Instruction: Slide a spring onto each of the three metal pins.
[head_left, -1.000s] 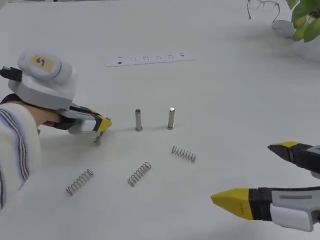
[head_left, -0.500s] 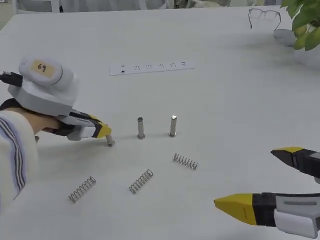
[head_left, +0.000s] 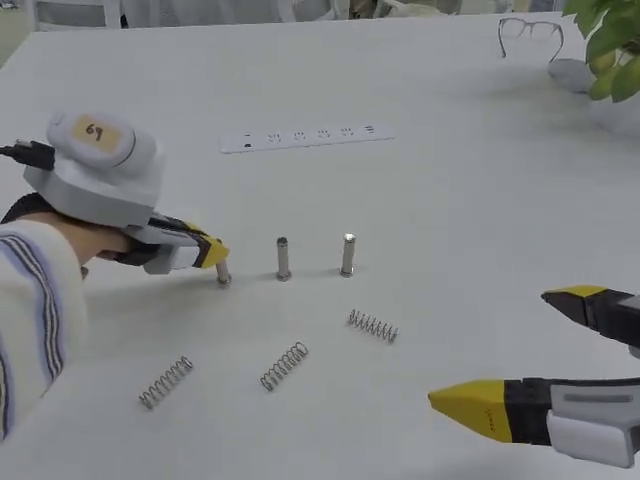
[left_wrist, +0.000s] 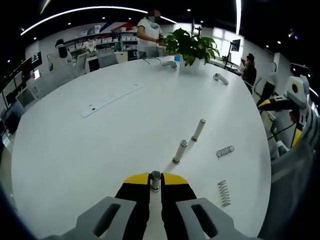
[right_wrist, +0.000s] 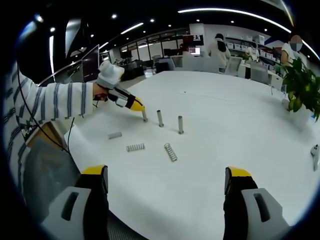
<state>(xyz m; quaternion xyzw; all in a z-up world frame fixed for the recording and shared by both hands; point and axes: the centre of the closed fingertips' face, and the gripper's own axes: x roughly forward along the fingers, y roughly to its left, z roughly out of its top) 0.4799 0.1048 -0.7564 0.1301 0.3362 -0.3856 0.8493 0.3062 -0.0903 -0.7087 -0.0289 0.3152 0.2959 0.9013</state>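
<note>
Your left tongs (head_left: 214, 254) are clamped on the first pin (head_left: 223, 272). In the left gripper view its rounded top sits pinched between the two yellow tips, the jaws drawn almost together around it. That pin stands at the left end of a short row on the white worktop (head_left: 450, 180). The middle pin (head_left: 283, 258) is just beside it and the third pin (head_left: 347, 254) is a little further right, both upright and apart from your tongs.

The three springs lie on their sides on the worktop, on your side of the row and touching no pin. The left spring (head_left: 165, 382) lies below your left tongs, near your striped sleeve (head_left: 35, 310). The centre spring (head_left: 284, 365) lies roughly below the middle pin. The right spring (head_left: 372, 325) lies closest to the row, just below and right of the third pin.

Your right tongs (head_left: 520, 350) hang low at the right — jaws spread wide, one yellow tip above the other in the head view. The right spring is the nearest one to them, off to their left and clear of both tips. In the right gripper view all three springs lie ahead between the parted jaws, with the pins behind them.

A white power strip (head_left: 308, 136) lies beyond the pins, and a pair of glasses (head_left: 530, 35) and a leafy plant (head_left: 610, 40) sit at the far right corner.
</note>
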